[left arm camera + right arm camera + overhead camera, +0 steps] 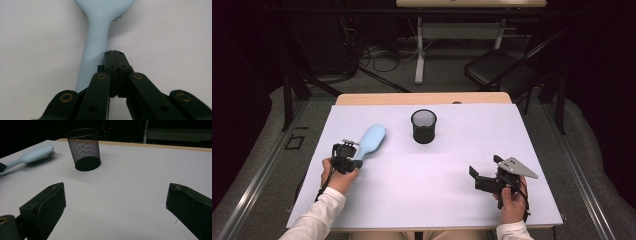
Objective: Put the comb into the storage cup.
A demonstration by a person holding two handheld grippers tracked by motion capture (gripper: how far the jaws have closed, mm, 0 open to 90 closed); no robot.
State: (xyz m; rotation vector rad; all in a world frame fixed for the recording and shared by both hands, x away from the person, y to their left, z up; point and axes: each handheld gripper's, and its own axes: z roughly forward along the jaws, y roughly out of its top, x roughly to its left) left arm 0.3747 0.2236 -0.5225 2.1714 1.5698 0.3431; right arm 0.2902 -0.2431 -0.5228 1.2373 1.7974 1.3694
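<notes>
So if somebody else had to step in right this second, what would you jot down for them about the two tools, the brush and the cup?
Left tool: jaws closed together, empty, tips just beside the handle of the light blue hairbrush, not around it.
Right tool: jaws wide open, empty, low over the table's near right part.
Hairbrush lies flat at the left, bristles down, head pointing away from the person.
Black mesh cup stands upright, mid-table toward the back, apart from the brush.
Done: nothing picked up.
Left: probably grasp the brush handle; the left tool would first need to open.
</notes>
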